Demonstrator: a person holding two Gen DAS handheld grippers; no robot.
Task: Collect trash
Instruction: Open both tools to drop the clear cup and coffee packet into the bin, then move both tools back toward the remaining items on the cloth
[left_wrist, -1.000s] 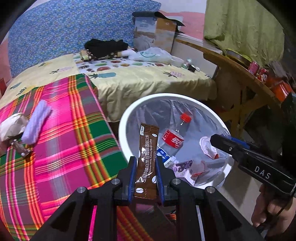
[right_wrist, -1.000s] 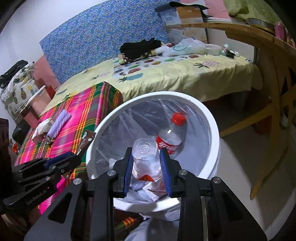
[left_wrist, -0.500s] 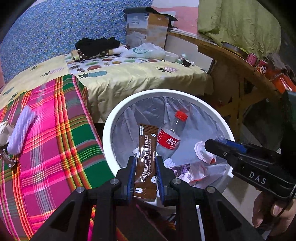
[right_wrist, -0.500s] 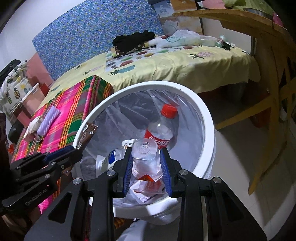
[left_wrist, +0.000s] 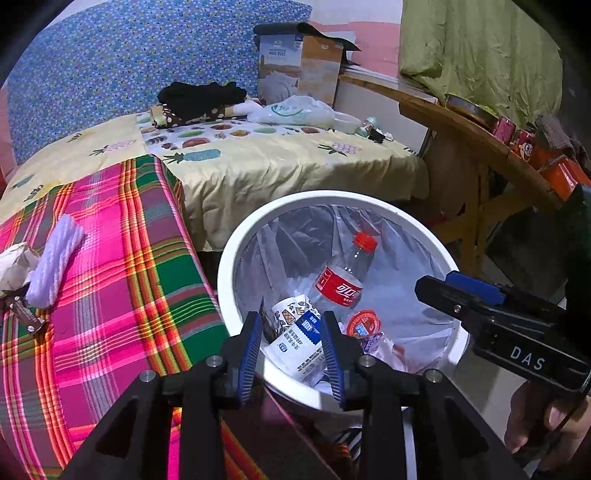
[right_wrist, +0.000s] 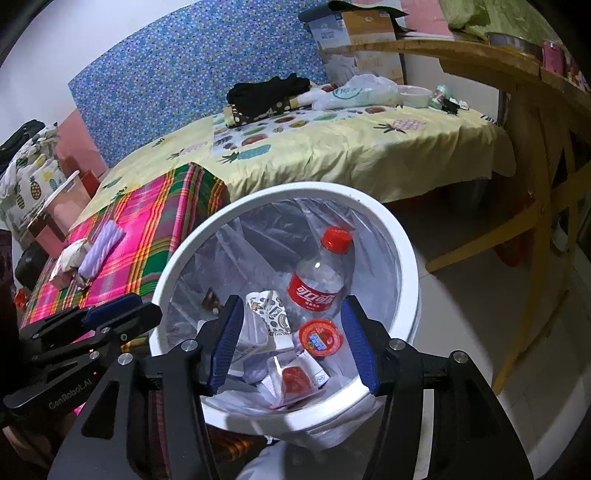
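Note:
A white trash bin (left_wrist: 236, 254) lined with clear plastic stands beside the bed; it also shows in the right wrist view (right_wrist: 406, 266). Inside lie a cola bottle (left_wrist: 341, 280) (right_wrist: 317, 284), a red-lidded plastic cup (right_wrist: 319, 338) (left_wrist: 365, 325), a blue-white packet (left_wrist: 299, 347) and other wrappers. My left gripper (left_wrist: 291, 360) is open and empty over the bin's near rim. My right gripper (right_wrist: 293, 347) is open wide and empty above the bin. A crumpled paper (left_wrist: 14, 262) and a small wrapper (left_wrist: 26, 317) lie on the plaid cloth.
A pink-green plaid cloth (left_wrist: 110, 280) covers the bed edge left of the bin, with a lilac roll (left_wrist: 55, 258) on it. A yellow fruit-print sheet (left_wrist: 280, 162) lies behind. A wooden table (left_wrist: 480, 147) with cans stands at the right. A cardboard box (left_wrist: 299, 66) stands at the back.
Both grippers opened over the bin. The brown coffee sachet left my left gripper and the clear plastic cup left my right gripper; the cup now lies in the bin.

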